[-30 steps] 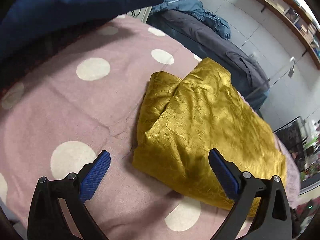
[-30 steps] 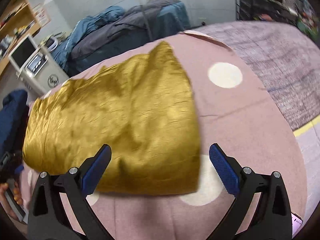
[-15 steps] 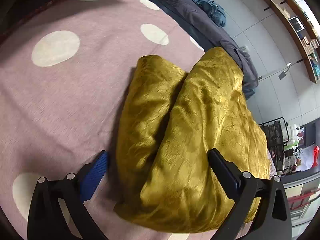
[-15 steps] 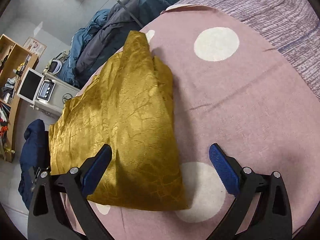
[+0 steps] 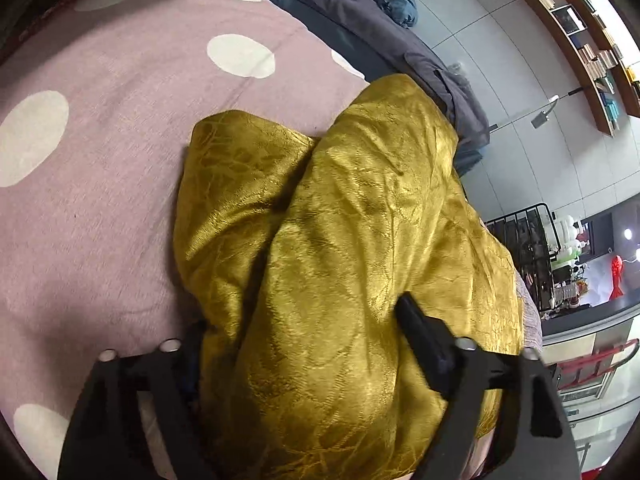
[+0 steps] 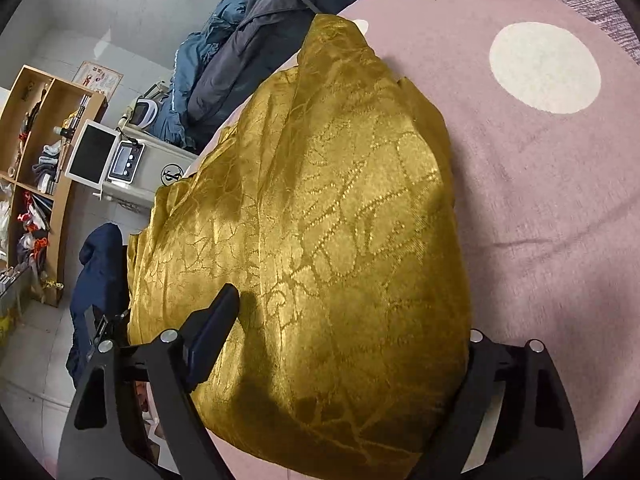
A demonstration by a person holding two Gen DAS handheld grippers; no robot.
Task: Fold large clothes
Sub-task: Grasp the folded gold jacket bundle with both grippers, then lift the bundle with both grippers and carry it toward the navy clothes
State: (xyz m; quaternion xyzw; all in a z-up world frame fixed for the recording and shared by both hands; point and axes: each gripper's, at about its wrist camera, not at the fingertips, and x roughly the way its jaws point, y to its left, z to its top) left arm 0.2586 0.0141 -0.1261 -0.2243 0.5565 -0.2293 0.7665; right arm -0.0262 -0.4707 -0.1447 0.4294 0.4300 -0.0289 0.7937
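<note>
Your gold garment lies already folded into a thick bundle on the pink polka-dot bed cover, near the cover's far edge, with a pile of dark bedding beyond it. Expect it to be soft and limp, light for its bulk, and probably slick: the shiny woven face suggests the layers will slide over each other. Take every layer of a near corner together, well in from the edge, or the top ply alone will likely pull away.

On your left, the left claw straddles the near left end of the bundle. Its jaws are closing with the cloth between them; the right finger lies on top of the fabric and the left one is half hidden under the fold, so you cannot yet call this a firm pinch.

On your right, the right claw straddles the near right corner. Its jaws are closing too, the left finger resting on the cloth and the right finger hidden beneath the edge.
</note>
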